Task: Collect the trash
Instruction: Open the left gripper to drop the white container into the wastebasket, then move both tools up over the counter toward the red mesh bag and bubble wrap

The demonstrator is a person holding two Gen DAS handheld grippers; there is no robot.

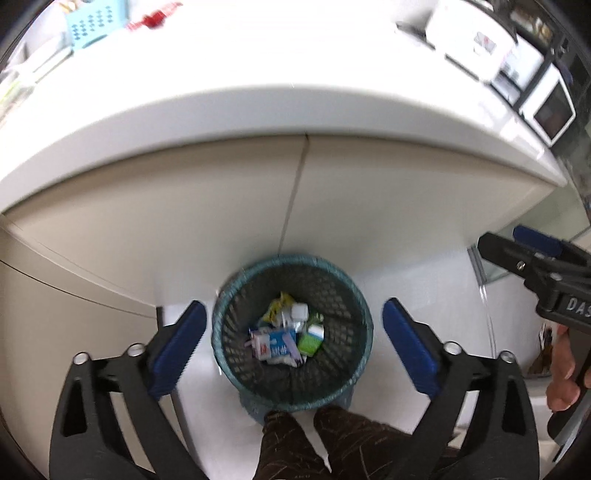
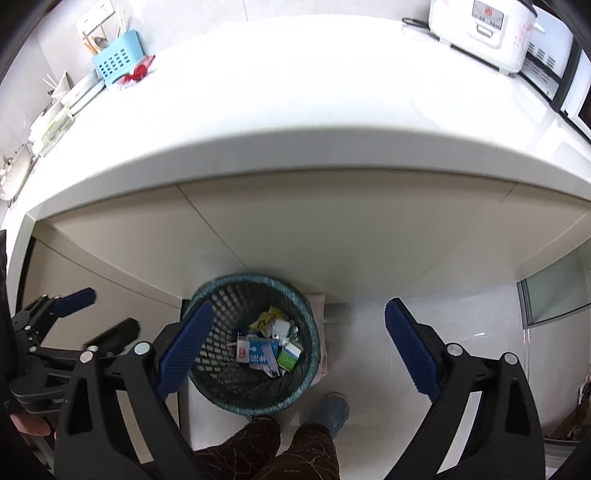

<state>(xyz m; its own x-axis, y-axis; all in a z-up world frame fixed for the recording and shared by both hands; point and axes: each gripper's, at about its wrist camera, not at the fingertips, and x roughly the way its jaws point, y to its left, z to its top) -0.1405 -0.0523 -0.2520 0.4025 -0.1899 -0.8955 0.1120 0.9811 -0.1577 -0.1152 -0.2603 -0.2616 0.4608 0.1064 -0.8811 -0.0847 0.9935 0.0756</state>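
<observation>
A dark mesh waste bin (image 1: 332, 288) stands on the white floor against the cabinet front. Inside it lies trash: a blue-and-white carton (image 1: 275, 343), a green carton (image 1: 310, 339) and a yellow wrapper (image 1: 277, 308). My left gripper (image 1: 294, 306) hangs above the bin, wide open, with nothing between its blue pads (image 1: 181, 347). My right gripper (image 2: 300, 305) is just to the right of the bin (image 2: 236, 299), also open and empty. The green carton (image 2: 290, 354) and yellow wrapper (image 2: 267, 319) show in the right wrist view too. Each gripper appears at the edge of the other's view.
A white counter (image 2: 295, 110) overhangs the bin. On it stand a blue perforated basket (image 2: 114, 62), a red item (image 2: 135, 75) and a white rice cooker (image 2: 484, 29). A microwave (image 1: 550, 114) sits far right. The person's patterned trouser legs (image 1: 295, 443) and a grey slipper (image 2: 332, 410) stand before the bin.
</observation>
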